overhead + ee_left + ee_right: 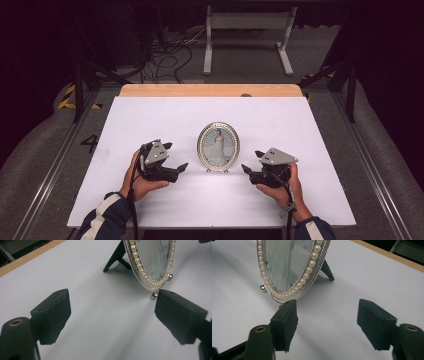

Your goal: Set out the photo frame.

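Note:
An oval silver photo frame (218,146) with a pearl border stands upright on small ball feet at the middle of the white table (150,120). Its black back stand (113,258) props it from behind. My left gripper (176,157) rests to the frame's left, open, jaws pointing toward it with nothing between them. My right gripper (251,162) rests to the frame's right, also open and empty. In the left gripper view the frame (152,262) sits just beyond the right jaw. In the right gripper view the frame (289,267) rises just behind the left jaw.
The table's wooden far edge (210,90) lies beyond the frame. Behind it on the floor are cables (165,55) and a grey metal stand (247,35). Bare white surface surrounds the frame on all sides.

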`<state>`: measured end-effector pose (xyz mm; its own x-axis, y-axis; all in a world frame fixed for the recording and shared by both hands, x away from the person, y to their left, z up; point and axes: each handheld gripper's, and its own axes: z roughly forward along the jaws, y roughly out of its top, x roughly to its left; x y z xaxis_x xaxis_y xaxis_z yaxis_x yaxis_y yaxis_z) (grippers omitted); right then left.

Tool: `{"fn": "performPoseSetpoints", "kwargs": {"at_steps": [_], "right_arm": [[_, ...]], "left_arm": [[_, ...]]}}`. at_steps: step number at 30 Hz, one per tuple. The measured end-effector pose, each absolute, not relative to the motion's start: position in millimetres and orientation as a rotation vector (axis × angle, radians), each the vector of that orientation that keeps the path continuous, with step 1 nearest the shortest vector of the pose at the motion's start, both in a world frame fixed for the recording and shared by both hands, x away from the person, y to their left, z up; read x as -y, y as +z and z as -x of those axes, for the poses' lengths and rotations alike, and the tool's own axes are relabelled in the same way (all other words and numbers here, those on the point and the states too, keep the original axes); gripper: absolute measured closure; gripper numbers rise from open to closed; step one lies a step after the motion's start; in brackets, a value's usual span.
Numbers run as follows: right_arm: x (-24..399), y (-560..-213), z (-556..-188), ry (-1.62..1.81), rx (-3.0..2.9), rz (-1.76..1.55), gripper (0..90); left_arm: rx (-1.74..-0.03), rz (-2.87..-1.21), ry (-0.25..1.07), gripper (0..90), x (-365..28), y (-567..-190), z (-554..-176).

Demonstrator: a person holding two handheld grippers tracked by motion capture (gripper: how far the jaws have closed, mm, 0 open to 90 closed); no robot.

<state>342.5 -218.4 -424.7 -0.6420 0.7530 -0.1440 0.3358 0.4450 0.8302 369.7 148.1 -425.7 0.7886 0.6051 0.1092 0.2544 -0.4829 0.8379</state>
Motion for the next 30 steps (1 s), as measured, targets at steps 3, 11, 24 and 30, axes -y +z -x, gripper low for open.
{"fn": "performPoseSetpoints", "kwargs": {"at_steps": [3,11,24,30], "right_arm": [[219.7,-424.8,-342.4,1.105,-2.194,-0.915,29.2],[221.8,-426.4,-341.2,1.047,-2.188,-0.911,20.2],[235.2,-431.1,-332.7,1.007,-2.185,-0.900,19.1],[241.2,-433.3,-330.4,0.993,-2.165,-0.899,19.2]], "left_arm": [[-0.617,-2.095,0.504,11.3,-147.5,-426.8,-367.6],[-0.595,-2.105,0.486,7.7,-147.6,-428.4,-363.5],[-0.599,-2.143,0.506,6.5,-168.0,-435.6,-349.0],[-0.607,-2.144,0.533,6.7,-178.9,-436.1,-344.1]]}}
